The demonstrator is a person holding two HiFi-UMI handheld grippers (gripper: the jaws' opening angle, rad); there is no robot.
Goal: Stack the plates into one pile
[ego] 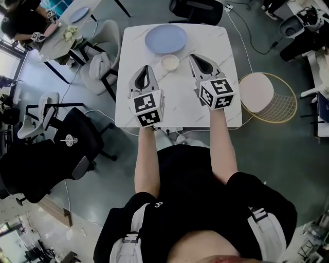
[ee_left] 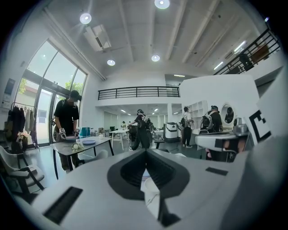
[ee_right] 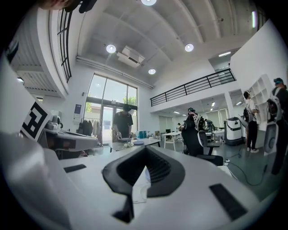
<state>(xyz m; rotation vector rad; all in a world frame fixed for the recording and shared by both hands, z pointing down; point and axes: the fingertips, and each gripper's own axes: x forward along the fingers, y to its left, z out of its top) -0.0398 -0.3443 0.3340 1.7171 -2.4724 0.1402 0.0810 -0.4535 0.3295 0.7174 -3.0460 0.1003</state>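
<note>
A white marble surface (ego: 177, 97) carries two pieces of crockery. The blue plate (ego: 165, 39) lies flat by the far edge. A small cream plate (ego: 169, 62) sits just on the near side of the blue plate; whether their rims touch cannot be told. The two are side by side, not stacked.

The left gripper (ego: 148, 70) hangs over the surface, nearer the person than the blue plate and a little to its left, with its tip aimed toward the small cream plate. In the left gripper view the left gripper's (ee_left: 146, 155) fingers are pressed together with nothing between them. The right gripper (ego: 194, 58) is on the near right of the blue plate, just beside the small cream plate and clear of it. In the right gripper view the right gripper's (ee_right: 145, 155) fingers are likewise closed tight and empty.

To the right of the blue plate, off the surface, stands a gold wire stool (ego: 267, 96) with a pale top. To the left of the blue plate are grey chairs (ego: 103, 61), and farther left a second table (ego: 64, 31) carries another blue plate (ego: 79, 14).
</note>
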